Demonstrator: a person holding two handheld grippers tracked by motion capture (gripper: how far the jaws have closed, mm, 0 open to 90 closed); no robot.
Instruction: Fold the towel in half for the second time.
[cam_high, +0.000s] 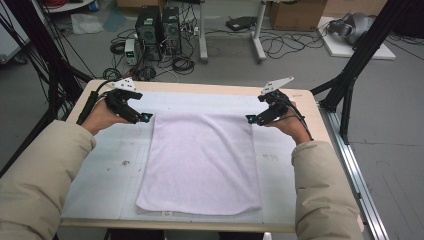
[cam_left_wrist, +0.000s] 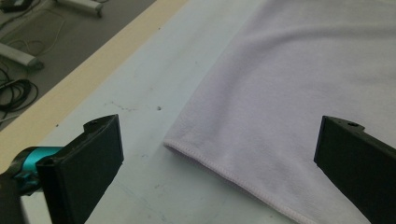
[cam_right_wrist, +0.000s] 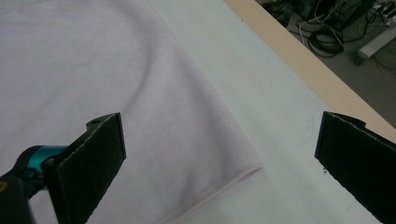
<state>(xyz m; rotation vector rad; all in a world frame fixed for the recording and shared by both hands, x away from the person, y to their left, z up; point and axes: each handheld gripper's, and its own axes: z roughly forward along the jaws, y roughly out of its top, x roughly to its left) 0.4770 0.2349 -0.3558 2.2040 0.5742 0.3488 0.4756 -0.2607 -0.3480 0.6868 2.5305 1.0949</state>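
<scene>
From the high view, a pale pink towel (cam_high: 200, 165) lies spread flat on the white mat (cam_high: 100, 170) that covers the wooden table (cam_high: 197, 89), its long sides running away from the person and its near edge close to the table's front. The left gripper (cam_high: 145, 117) hovers at the towel's far left corner and the right gripper (cam_high: 250, 119) at its far right corner, each held in a hand with a beige sleeve behind it; neither has cloth between its jaws. In the left gripper view, the two black jaws stand wide apart with nothing held, and the towel's hemmed corner (cam_left_wrist: 175, 143) lies on the mat between them, a little nearer the left jaw, flat and not lifted. In the right gripper view, the jaws are likewise spread wide and empty, and the opposite hemmed corner (cam_right_wrist: 250, 170) lies on the mat in the gap between them, with bare mat and the table's wooden edge beyond. Judged from this, the work looks to be at its start: the towel is laid out smooth with no fold in it yet, both grippers are lined up over the far corners, and the closing on those corners, the lifting and any folding toward the near edge all seem left to do.
</scene>
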